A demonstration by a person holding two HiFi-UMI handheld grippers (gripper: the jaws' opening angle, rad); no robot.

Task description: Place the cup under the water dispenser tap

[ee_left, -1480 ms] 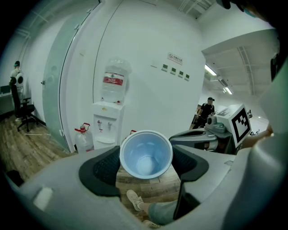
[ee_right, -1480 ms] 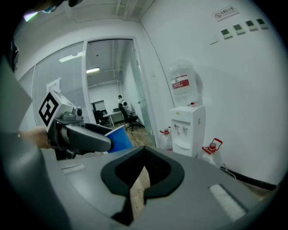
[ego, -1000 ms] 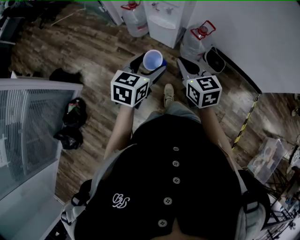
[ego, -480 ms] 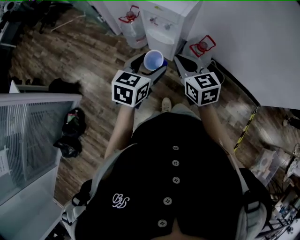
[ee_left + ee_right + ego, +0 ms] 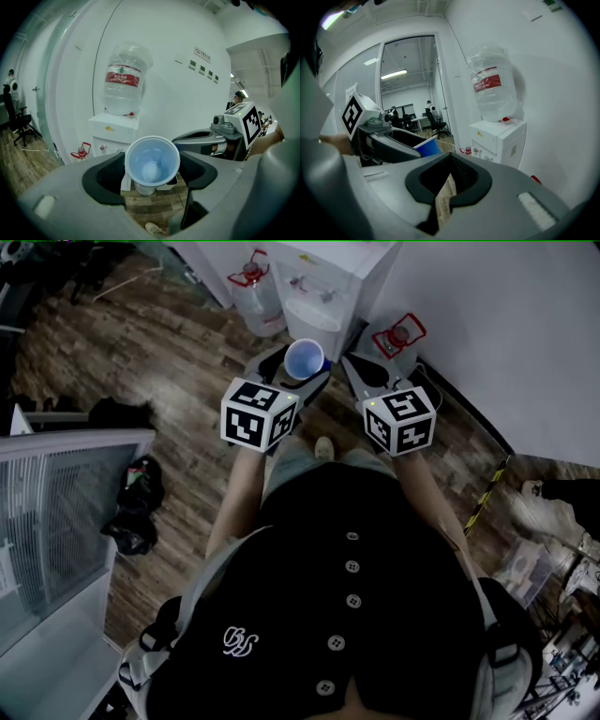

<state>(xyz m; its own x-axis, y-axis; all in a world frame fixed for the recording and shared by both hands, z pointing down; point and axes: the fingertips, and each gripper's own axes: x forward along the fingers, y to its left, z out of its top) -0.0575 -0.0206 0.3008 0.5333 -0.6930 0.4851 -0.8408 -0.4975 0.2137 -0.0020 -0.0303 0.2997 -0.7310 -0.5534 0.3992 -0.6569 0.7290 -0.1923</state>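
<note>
An empty blue cup (image 5: 305, 359) stands upright between the pads of my left gripper (image 5: 300, 369), which is shut on it. In the left gripper view the cup (image 5: 152, 164) fills the gap between the jaws of the left gripper (image 5: 152, 177). Straight ahead is the white water dispenser (image 5: 115, 136), with a clear bottle (image 5: 123, 79) on top and small taps (image 5: 102, 148) on its front. My right gripper (image 5: 356, 369) rides beside the left one, shut and holding nothing. In the right gripper view, the right gripper (image 5: 449, 185) points at the floor, with the dispenser (image 5: 499, 138) ahead and the cup (image 5: 427, 146) to its left.
Spare water bottles with red handles stand on the floor on either side of the dispenser (image 5: 319, 287), one on the left (image 5: 253, 287) and one on the right (image 5: 398, 338). A white wall (image 5: 506, 324) runs along the right. Black bags (image 5: 131, 512) lie by a white cabinet (image 5: 56, 521) at left.
The person has walked toward the dispenser. Both grippers and the cup are now closer to it. The cup stays held in the left gripper.
</note>
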